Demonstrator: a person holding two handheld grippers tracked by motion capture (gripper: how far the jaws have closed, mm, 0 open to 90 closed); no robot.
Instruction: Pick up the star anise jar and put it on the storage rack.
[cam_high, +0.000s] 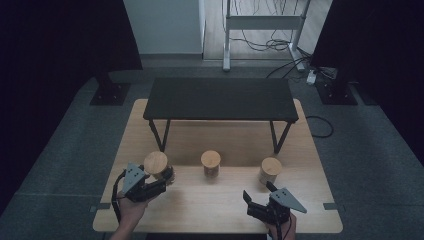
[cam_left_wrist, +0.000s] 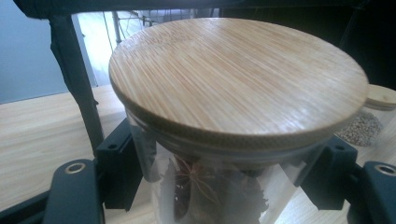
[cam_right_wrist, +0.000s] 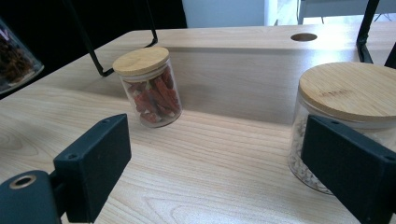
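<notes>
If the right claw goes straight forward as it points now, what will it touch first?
Probably the glass jar with the round bamboo lid and pale grains, just ahead by the right claw; depth is unclear, so it may pass beside it.

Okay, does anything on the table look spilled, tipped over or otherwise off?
Nothing stands out. All three jars stand upright with bamboo lids on: the star anise jar between the left claw's jaws, the chili jar in the middle, the seed jar on the right. No spills show on the table.
</notes>
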